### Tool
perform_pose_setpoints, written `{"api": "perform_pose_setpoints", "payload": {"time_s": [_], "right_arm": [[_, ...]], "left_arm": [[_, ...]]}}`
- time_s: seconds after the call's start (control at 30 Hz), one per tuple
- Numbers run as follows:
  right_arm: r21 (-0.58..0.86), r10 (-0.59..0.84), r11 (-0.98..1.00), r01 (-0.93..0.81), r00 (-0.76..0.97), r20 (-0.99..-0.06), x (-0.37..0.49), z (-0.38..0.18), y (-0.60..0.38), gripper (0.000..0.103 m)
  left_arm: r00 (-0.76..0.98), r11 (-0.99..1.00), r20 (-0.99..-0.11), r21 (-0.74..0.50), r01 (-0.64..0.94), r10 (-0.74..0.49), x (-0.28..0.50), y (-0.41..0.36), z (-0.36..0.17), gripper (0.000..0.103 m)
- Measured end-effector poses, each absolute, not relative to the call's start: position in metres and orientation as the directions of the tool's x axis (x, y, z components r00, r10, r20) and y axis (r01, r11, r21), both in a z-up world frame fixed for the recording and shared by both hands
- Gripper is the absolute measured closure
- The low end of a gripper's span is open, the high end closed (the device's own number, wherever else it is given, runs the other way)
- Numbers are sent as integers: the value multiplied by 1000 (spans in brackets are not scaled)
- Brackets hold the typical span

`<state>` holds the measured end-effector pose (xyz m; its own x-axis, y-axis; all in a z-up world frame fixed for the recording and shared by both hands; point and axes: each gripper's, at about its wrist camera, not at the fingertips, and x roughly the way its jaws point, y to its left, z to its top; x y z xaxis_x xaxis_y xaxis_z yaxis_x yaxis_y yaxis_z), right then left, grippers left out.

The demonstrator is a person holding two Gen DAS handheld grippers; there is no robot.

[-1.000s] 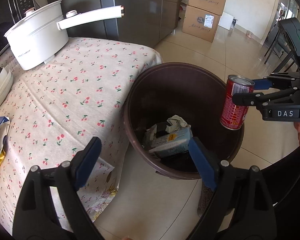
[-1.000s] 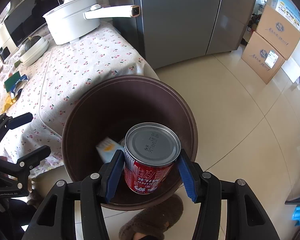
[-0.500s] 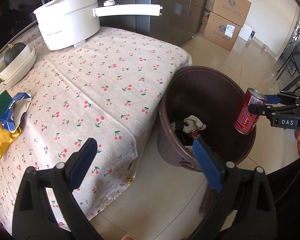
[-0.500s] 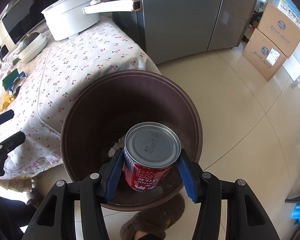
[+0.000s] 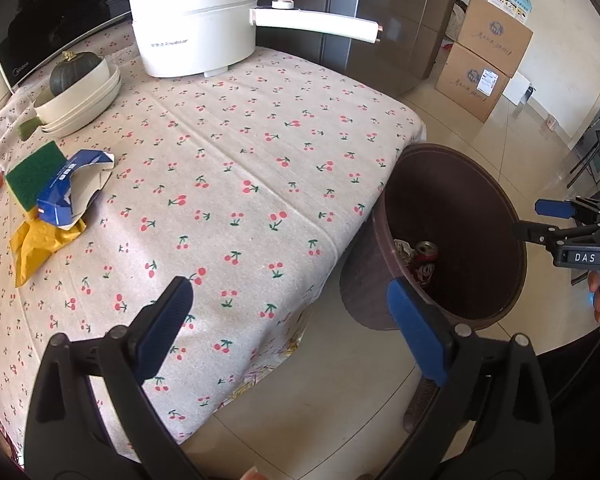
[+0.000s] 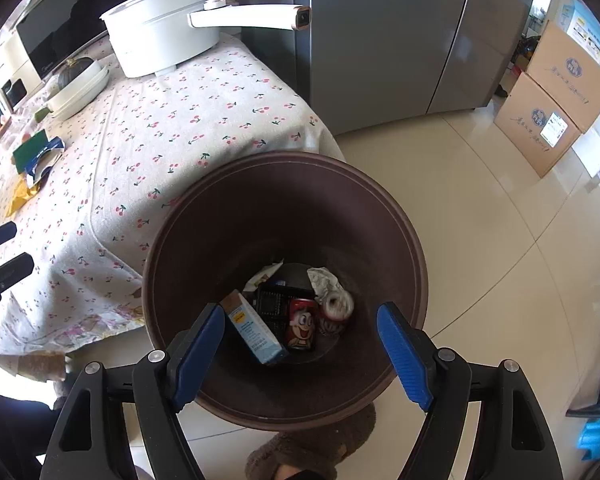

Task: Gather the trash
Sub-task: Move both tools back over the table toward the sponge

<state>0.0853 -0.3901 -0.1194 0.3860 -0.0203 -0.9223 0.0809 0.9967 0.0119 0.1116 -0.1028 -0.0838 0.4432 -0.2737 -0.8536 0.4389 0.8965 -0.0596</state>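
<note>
The right gripper is seen wide open and nothing is held between its blue pads; it is positioned above the mouth of the brown trash bin. At the bottom of the bin a red can with a cartoon face is lying, and just beside it a second, blurred can is seen. A milk carton is leaned at the left side of the red can, and a crumpled paper and a dark plastic tray are found behind them.

The left gripper is also opened wide and is holding nothing. It is held over the edge of the counter, which is covered with a cherry-pattern cloth, and the bin stands on the floor just beside the counter corner.

On the far left part of the counter some trash is left: a torn blue carton, resting partly on a yellow wrapper, with a green sponge touching it. A white electric pot and stacked bowls with a dark squash inside are placed at the back.
</note>
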Motion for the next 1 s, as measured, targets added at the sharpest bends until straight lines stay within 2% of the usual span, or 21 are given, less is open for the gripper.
{"api": "perform_pose_setpoints", "payload": {"time_s": [0.5,0.9,1.0], "right_arm": [[9,9,1000,-1,406,-914,109,-108,-339,19],[14,66,991,-133,399,-914,148,-99,-258,18],[9,78,985,-173,398,-914,162,-96,-235,18]], "left_arm": [[483,946,-845,-76,315,-229,115,-29,-74,5],[506,987,-849,-108,121,-154,139,65,-71,5],[518,995,-850,-80,58,-99,156,86,-67,5]]}}
